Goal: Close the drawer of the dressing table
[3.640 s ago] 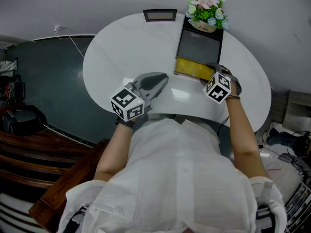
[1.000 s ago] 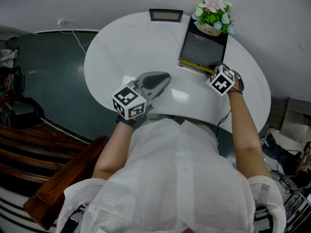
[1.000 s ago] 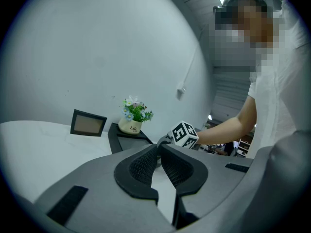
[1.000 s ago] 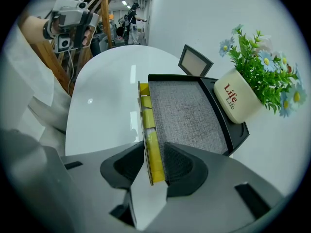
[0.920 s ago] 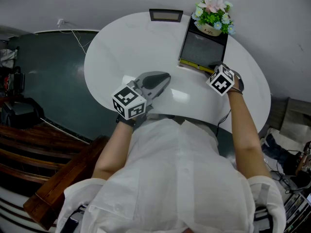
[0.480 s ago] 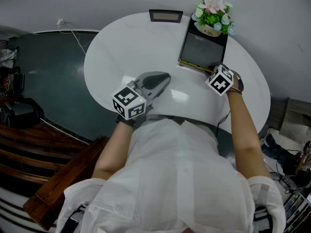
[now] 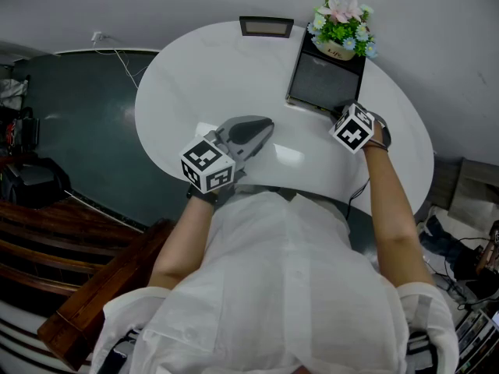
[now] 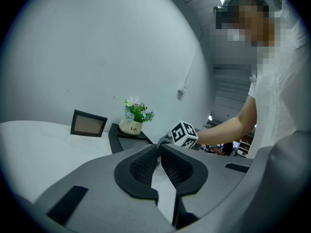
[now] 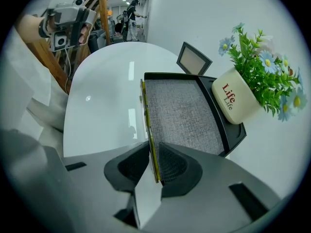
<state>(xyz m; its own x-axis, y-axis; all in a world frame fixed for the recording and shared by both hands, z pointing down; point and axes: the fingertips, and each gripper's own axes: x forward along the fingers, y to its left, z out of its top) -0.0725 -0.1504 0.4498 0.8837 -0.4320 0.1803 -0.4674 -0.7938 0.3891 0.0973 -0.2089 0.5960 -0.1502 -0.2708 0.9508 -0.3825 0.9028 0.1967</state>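
The right gripper (image 9: 154,154) has its jaws pinching the thin yellow drawer front (image 9: 147,123), which runs straight ahead from between the pads. Just to the right of the jaws lies the dark case (image 9: 227,134) with its grey fabric top (image 9: 182,110). The front looks nearly flush with that case, so the drawer seems all but home. To finish well, the push should go sideways toward the right-hand jaw, square into the case. It should be slow and level, with the grip kept light so the front does not twist or jam, and gentle enough not to jolt the flower pot (image 9: 234,101) standing on the case ahead and to the right. The left gripper (image 8: 158,148) has its jaws pressed together on nothing, over the white table (image 7: 195,84), the drawer well ahead of them
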